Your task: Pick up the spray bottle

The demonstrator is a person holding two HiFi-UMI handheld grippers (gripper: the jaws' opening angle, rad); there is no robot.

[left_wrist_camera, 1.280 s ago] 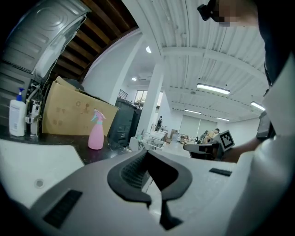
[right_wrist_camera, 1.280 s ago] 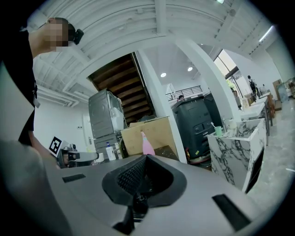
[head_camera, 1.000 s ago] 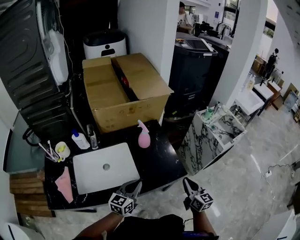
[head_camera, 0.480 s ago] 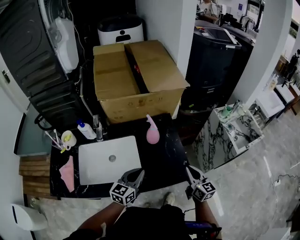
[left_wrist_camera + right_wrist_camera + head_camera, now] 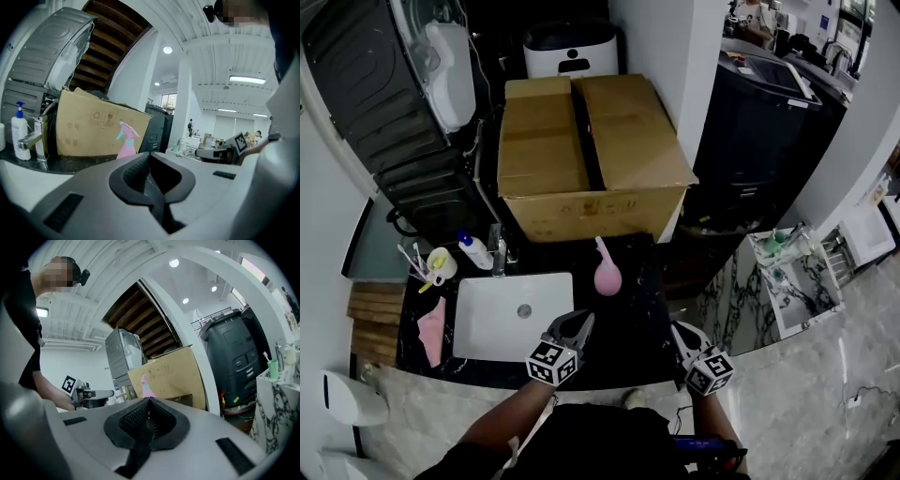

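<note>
One spray bottle (image 5: 607,273), ahead of left tongs (image 5: 579,323), right tongs (image 5: 678,330)

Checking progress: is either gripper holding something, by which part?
Nothing held. Left gripper and right gripper are shut, empty; the pink plastic spray bottle stands apart.

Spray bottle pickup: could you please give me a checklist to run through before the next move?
1. Spray bottle upright on the counter: ok.
2. Its front and sides free, with the cardboard box close behind: ok.
3. Left gripper open for the grasp: not ok, shut and empty.
4. Right gripper open for the grasp: not ok, shut and empty.
5. A gripper at the bottle: not ok, both are short of it, near the counter's front edge.
</note>
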